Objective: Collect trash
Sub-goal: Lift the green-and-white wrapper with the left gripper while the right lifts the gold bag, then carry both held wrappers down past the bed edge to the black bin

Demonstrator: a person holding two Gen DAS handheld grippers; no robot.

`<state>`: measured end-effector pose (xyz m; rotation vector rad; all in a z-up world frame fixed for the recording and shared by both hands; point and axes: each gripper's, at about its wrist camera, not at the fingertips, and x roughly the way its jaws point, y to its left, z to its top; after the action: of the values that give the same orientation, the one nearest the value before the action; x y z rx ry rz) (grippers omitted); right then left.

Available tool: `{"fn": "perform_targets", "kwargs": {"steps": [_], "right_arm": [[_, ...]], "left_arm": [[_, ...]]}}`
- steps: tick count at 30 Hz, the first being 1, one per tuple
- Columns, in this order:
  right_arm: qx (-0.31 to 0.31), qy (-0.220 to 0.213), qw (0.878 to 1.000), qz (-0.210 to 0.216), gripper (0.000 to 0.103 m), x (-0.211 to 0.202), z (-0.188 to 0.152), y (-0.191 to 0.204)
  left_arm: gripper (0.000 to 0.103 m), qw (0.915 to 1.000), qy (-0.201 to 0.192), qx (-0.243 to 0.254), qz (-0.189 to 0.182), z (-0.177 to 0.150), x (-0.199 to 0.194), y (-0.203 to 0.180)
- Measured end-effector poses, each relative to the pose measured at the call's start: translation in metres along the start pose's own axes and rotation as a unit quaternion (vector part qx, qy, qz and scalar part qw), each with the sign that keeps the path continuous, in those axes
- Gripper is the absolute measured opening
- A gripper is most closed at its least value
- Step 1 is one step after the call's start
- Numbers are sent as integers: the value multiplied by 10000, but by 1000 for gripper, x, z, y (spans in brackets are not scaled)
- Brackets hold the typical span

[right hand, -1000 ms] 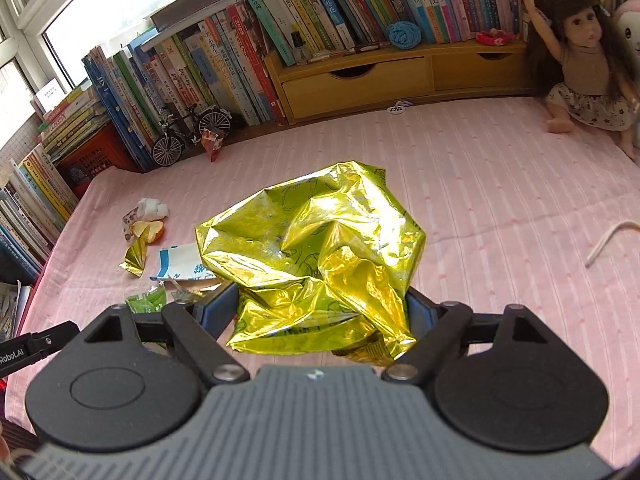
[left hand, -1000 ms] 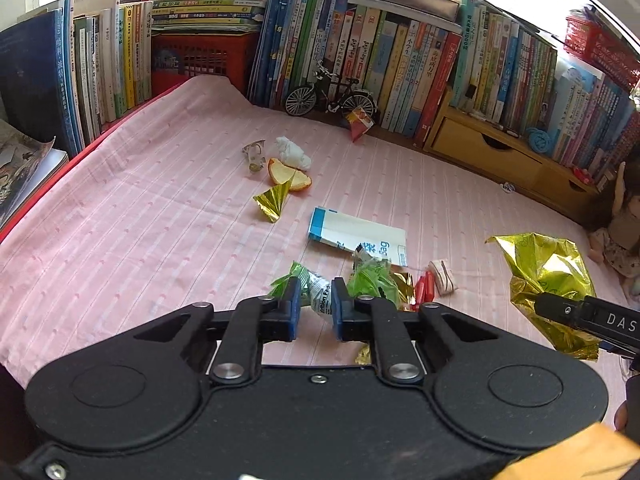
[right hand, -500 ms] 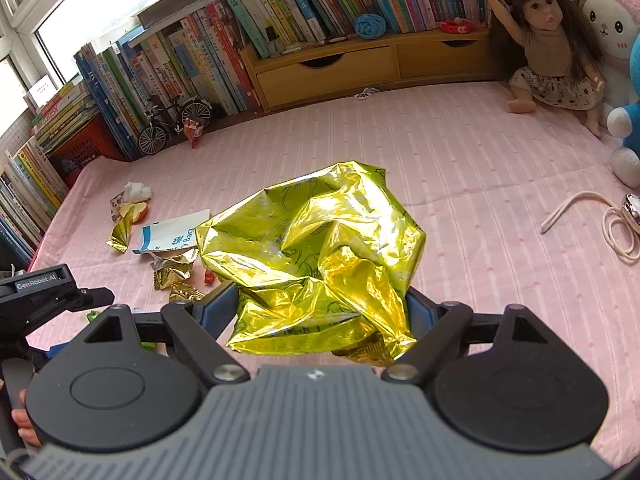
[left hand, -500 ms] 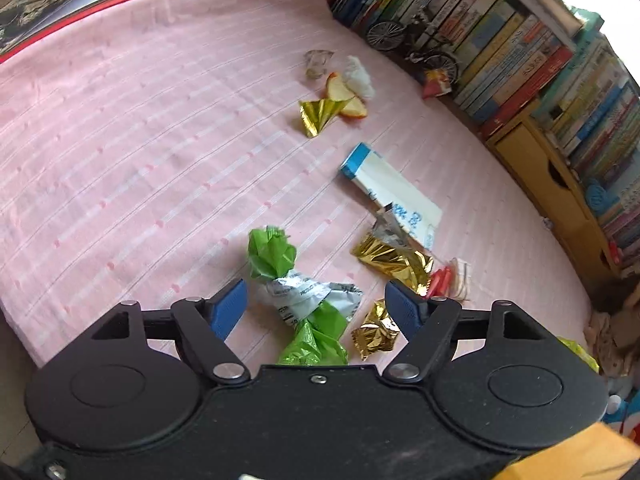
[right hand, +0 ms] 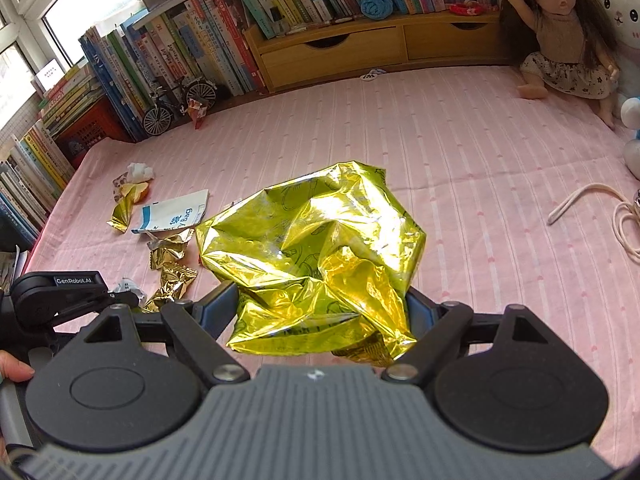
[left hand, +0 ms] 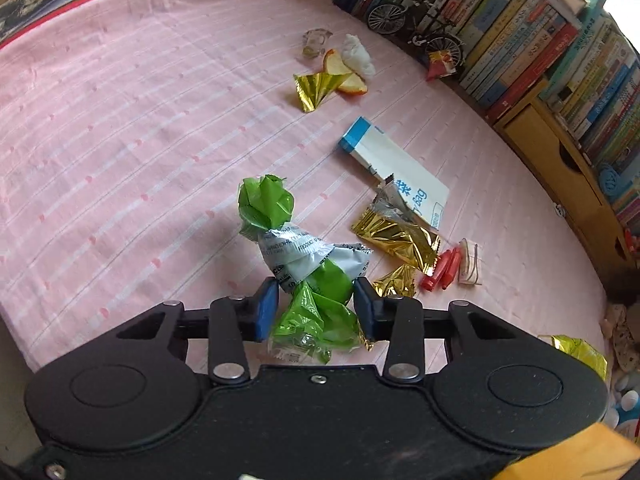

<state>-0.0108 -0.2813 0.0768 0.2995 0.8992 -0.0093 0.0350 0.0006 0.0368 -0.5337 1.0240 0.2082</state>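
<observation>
Left gripper (left hand: 316, 300), jaws closing around the green-and-silver wrapper (left hand: 304, 256) on the pink bedsheet (left hand: 120, 120), left of the gold foil bag (right hand: 316, 264), which the right gripper (right hand: 320, 312) grips as collection sack.

Left gripper (left hand: 316, 300): matte black body, two round raised discs on top, black linkage arms pinned with silver screws, one small screw at centre, blue pads (left hand: 267, 306) on the fingers. Tan block at near right corner.

Right gripper (right hand: 320, 312): same layout, but a grey ribbed centre plate with a small white logo; black side discs, silver pivot screws, dark blue-grey fingers.

From the right wrist view, the left unit's black housing carries a white "GenRobot.AI" label (right hand: 74, 280). A fingertip (right hand: 14, 366) shows at the left edge, beside a grey handle.
</observation>
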Motion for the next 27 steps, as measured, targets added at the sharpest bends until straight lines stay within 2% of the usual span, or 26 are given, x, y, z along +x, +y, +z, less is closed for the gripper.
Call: {"fn": "perform_targets", "kwargs": {"steps": [5,11,17,27], "right_arm": [[-63,-38,10000,51,86,-7,-5,8],[-199,-79,9996,168,86,-20,-17,31],[-378,-77,9987,340,86,-35,-40,65],[-762,122,9961,436,86,-59,-107,121]], "left_arm": [[38,9989,-231,402,-15,-4,-27,-1],[38,9974,-286,668,1,-15,-64,21],[38,9954,-284,912,53,-36,-103,65],[38,9949,-151,982,197,-71,-134,144]]}}
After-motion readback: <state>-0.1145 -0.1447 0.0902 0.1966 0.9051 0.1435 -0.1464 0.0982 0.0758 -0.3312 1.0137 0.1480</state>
